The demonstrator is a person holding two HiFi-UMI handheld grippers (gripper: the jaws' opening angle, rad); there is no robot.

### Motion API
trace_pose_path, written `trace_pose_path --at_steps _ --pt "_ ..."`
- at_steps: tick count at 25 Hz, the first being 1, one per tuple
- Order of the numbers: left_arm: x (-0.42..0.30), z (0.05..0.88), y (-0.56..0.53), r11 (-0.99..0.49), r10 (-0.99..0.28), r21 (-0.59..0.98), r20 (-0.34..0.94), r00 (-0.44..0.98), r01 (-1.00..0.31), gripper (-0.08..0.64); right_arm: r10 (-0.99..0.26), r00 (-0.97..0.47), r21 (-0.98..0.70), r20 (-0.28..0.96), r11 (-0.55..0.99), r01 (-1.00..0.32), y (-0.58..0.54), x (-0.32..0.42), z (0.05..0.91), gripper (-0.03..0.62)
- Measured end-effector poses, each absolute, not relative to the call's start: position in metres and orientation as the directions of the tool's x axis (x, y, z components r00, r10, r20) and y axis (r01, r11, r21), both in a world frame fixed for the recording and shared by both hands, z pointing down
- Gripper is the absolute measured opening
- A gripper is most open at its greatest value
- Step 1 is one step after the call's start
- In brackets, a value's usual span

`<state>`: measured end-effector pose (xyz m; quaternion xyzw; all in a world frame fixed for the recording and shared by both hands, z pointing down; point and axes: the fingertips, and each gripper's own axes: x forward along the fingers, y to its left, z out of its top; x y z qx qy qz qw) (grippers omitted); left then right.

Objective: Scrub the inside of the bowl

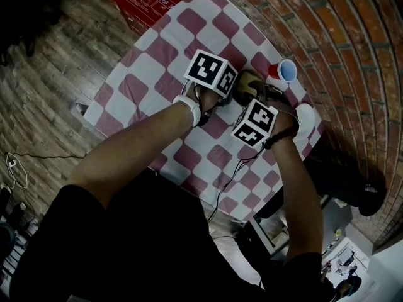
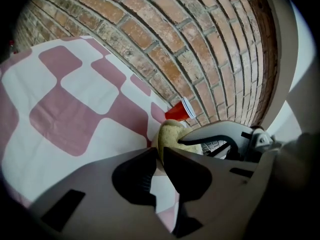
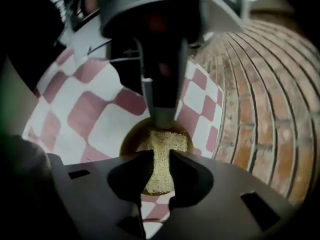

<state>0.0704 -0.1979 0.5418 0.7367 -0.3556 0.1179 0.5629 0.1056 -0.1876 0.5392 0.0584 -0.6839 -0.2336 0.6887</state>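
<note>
Right gripper (image 3: 161, 157), jaws on coarse sponge (image 3: 166, 141) in round bowl (image 3: 128, 140)

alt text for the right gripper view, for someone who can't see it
The right claw is shut on a yellowish sponge, holding it in a brown bowl on a pink-and-white checked tablecloth. The left claw reaches in from above onto the bowl's far rim; a brick wall rises at right.

- Table (image 1: 157, 61): covered by a pink-and-white checked cloth (image 1: 208, 146); far edge runs along the brick wall (image 1: 352, 43).
- Bowl (image 1: 250, 85): brown, on the cloth near the far edge.
- Red cup (image 1: 284, 72): at the far edge, just beside the bowl.
- White dish (image 1: 305, 118): round, at the same edge, near the cup.
</note>
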Motion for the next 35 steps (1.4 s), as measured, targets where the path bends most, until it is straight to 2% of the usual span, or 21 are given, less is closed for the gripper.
trace_pose_path --at_steps 1,3,6,8,10,13,15,18,21,23,26,29,35 --pt "0.070 0.542 -0.198 -0.110 -0.391 0.745 0.576 0.718 -0.658 0.058 -0.433 -0.036 0.421 0.901 0.850 0.317 -0.188 0.106 0.541 0.110" --pt "0.070 0.542 -0.198 -0.111 -0.389 0.749 0.572 0.722 -0.653 0.058 -0.449 -0.016 0.421 0.893 0.824 0.380 -0.187 0.110 0.547 0.110" --pt "0.074 0.538 -0.200 -0.122 -0.389 0.759 0.556 0.734 -0.640 0.058 -0.410 0.016 0.381 0.912 0.859 0.341 -0.185 0.116 0.558 0.110" --pt "0.075 0.537 -0.200 -0.127 -0.393 0.758 0.553 0.734 -0.639 0.058 -0.322 0.001 0.316 0.947 0.931 0.185 -0.181 0.114 0.562 0.110" --pt "0.075 0.537 -0.201 -0.125 -0.402 0.760 0.549 0.733 -0.638 0.058 -0.205 -0.060 0.201 0.977 0.978 -0.058 -0.179 0.109 0.562 0.110" --pt "0.073 0.538 -0.201 -0.113 -0.411 0.768 0.541 0.734 -0.630 0.058 -0.078 -0.190 0.001 0.979 0.926 -0.378 -0.184 0.107 0.558 0.110" --pt "0.073 0.537 -0.200 -0.114 -0.409 0.769 0.541 0.735 -0.630 0.058 -0.045 -0.269 -0.095 0.962 0.869 -0.486 -0.187 0.108 0.552 0.110" --pt "0.074 0.533 -0.203 -0.119 -0.414 0.776 0.528 0.742 -0.619 0.058 -0.076 -0.315 -0.107 0.946 0.845 -0.524 -0.192 0.111 0.541 0.110" --pt "0.077 0.528 -0.205 -0.133 -0.413 0.779 0.519 0.749 -0.613 0.058 -0.175 -0.263 0.056 0.949 0.913 -0.405 -0.194 0.111 0.529 0.110" --pt "0.079 0.526 -0.206 -0.146 -0.407 0.774 0.521 0.750 -0.616 0.058 -0.268 -0.198 0.219 0.943 0.946 -0.240 -0.194 0.110 0.524 0.110" --pt "0.078 0.525 -0.205 -0.170 -0.402 0.747 0.543 0.737 -0.643 0.058 -0.406 -0.112 0.414 0.907 0.908 0.060 -0.197 0.110 0.521 0.110" --pt "0.075 0.530 -0.200 -0.194 -0.394 0.703 0.583 0.710 -0.684 0.061 -0.471 -0.068 0.473 0.880 0.851 0.228 -0.200 0.112 0.524 0.110" --pt "0.083 0.538 -0.187 -0.129 -0.365 0.778 0.540 0.758 -0.616 0.069 -0.496 0.031 0.444 0.868 0.802 0.401 -0.197 0.130 0.540 0.110"
